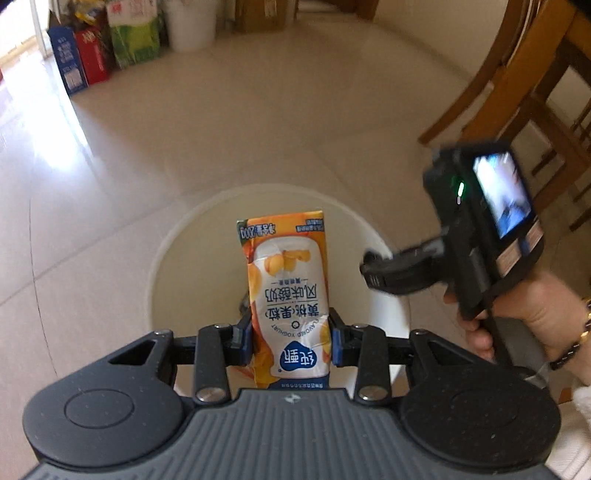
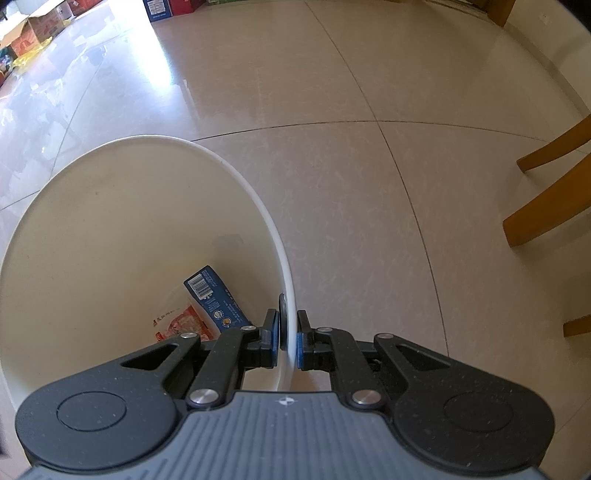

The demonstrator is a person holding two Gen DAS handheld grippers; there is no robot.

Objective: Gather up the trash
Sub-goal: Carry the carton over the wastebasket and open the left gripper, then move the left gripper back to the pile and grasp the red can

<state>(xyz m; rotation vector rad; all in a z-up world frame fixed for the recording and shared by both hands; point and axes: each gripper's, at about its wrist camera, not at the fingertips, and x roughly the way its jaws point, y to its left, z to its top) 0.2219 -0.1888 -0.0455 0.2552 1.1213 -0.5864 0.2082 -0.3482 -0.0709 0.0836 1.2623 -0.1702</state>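
My left gripper is shut on an orange and white yoghurt carton, held upright over the mouth of a white bin. The right gripper shows in the left wrist view at the bin's right edge, held by a hand. In the right wrist view my right gripper is shut on the white bin's rim, one pad inside and one outside. At the bottom of the bin lie a blue carton and a red wrapper.
Pale tiled floor spreads all around the bin. Wooden chair legs stand to the right. Blue, red and green boxes and a second white bin line the far wall. Cardboard boxes sit far left.
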